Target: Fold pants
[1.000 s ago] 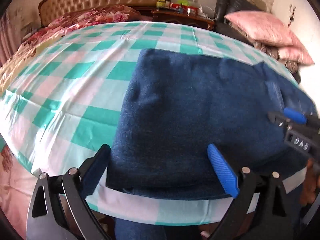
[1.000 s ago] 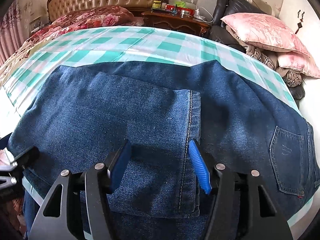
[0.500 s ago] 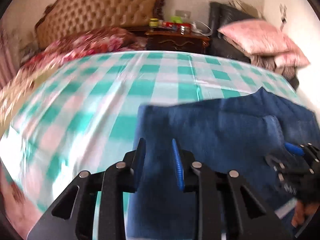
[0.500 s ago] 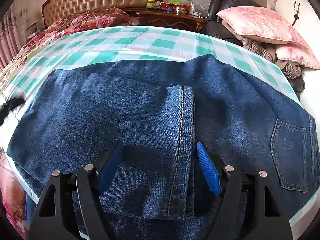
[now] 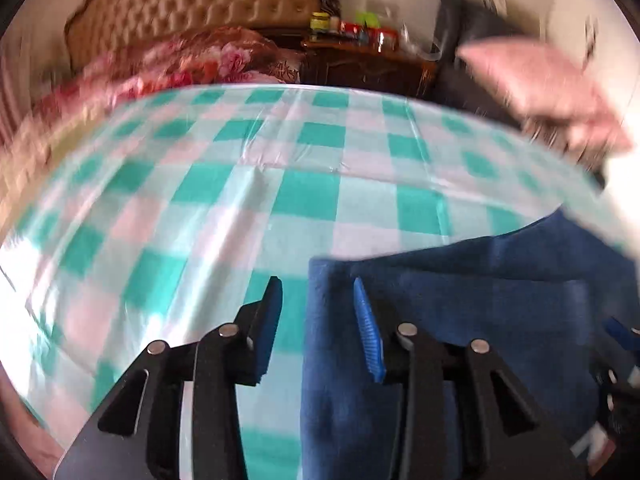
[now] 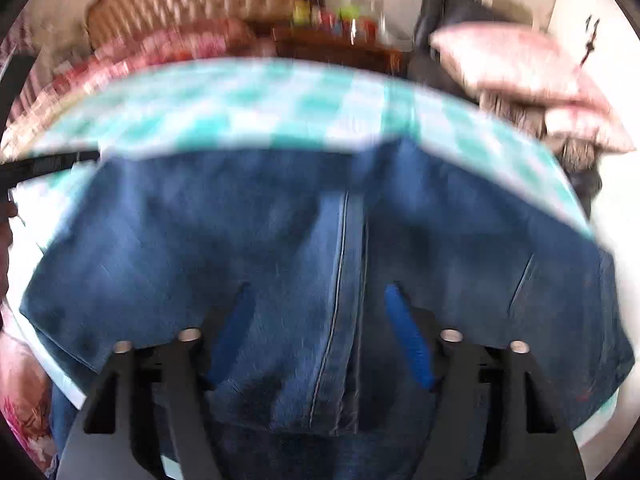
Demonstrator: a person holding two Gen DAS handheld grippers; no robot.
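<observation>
Blue denim pants (image 6: 280, 248) lie folded on a green, pink and white checked tablecloth (image 5: 248, 200). In the left wrist view the pants (image 5: 480, 320) fill the lower right, and my left gripper (image 5: 318, 328) is open, straddling their left folded edge above the cloth. In the right wrist view my right gripper (image 6: 320, 332) is open over the pants, its blue pads either side of a stitched hem edge (image 6: 340, 280). Both views are motion blurred. The right gripper also shows at the right edge of the left wrist view (image 5: 616, 360).
A tufted headboard (image 5: 200, 8) and red floral bedding (image 5: 180, 64) lie behind the table. A dark wooden nightstand (image 5: 368, 64) holds several jars. Pink pillows (image 5: 540, 80) sit on a dark chair at the right. The table's near edge runs along the bottom.
My left gripper narrowed, then widened a little, and shifted left to the pants' folded edge. My right gripper stayed open and moved slightly; the hem now lies between its pads.
</observation>
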